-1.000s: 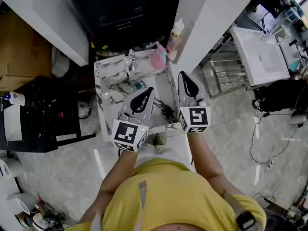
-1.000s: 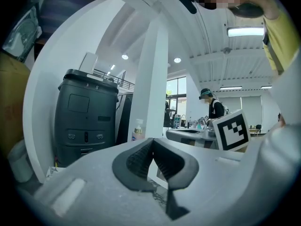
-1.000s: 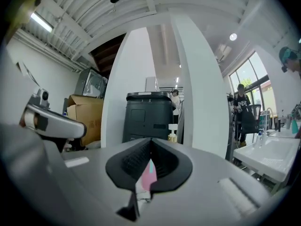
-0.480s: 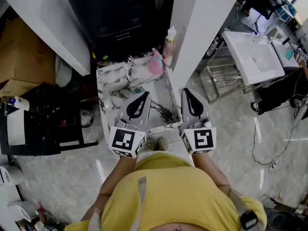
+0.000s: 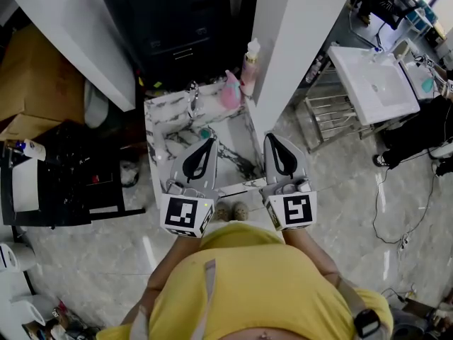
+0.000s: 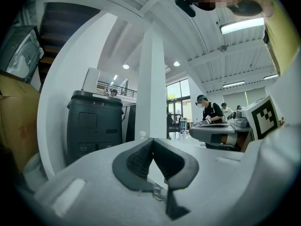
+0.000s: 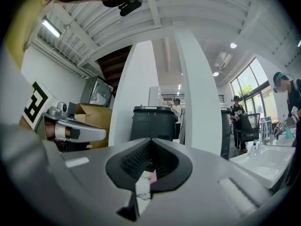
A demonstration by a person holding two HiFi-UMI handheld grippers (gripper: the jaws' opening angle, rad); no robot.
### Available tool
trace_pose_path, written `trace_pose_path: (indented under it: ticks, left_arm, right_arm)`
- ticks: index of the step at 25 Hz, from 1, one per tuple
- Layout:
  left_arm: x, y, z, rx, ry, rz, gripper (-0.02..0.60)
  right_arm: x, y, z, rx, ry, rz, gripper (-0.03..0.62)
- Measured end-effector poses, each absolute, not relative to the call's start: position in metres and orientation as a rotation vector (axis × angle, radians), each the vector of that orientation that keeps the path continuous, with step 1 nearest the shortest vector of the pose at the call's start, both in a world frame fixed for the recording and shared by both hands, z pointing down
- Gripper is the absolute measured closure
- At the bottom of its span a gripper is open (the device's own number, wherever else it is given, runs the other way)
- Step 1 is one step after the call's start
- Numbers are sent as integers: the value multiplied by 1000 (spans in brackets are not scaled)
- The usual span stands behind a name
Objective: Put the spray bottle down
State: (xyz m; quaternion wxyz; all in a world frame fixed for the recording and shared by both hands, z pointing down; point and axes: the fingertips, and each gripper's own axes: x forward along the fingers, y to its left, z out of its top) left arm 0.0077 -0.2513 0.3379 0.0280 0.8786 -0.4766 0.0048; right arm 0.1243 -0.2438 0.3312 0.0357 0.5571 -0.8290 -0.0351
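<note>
The pink spray bottle (image 5: 229, 91) stands upright at the back of the small marble-patterned counter (image 5: 157, 129), next to a chrome faucet (image 5: 191, 98). Nothing grips it. My left gripper (image 5: 209, 142) hovers over the front half of the counter, pointing toward the bottle, and its jaws are shut and empty (image 6: 153, 141). Level with it, my right gripper (image 5: 272, 137) hangs past the counter's right edge, also shut with nothing between its pads (image 7: 150, 141). Both tips are well short of the bottle.
A taller pale bottle (image 5: 249, 59) stands by the white pillar (image 5: 297, 41) behind the counter. A dark bin (image 5: 177, 27) is at the back, a cardboard box (image 5: 28, 83) and black cart (image 5: 64, 176) at left, a white basin (image 5: 371, 83) and metal rack (image 5: 325, 112) at right.
Both grippers have drawn back a little from the counter toward the person and risen. The pink bottle has stayed where it stands. Both grippers stay shut.
</note>
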Motion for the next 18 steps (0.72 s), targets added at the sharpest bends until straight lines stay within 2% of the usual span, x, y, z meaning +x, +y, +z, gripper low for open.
trace_pose_path:
  ticks: [18]
  left_arm:
    - [12,-256,342,2712,-1461,1,580]
  right_arm:
    - [126,-251,345,1699,-2576,-43,594]
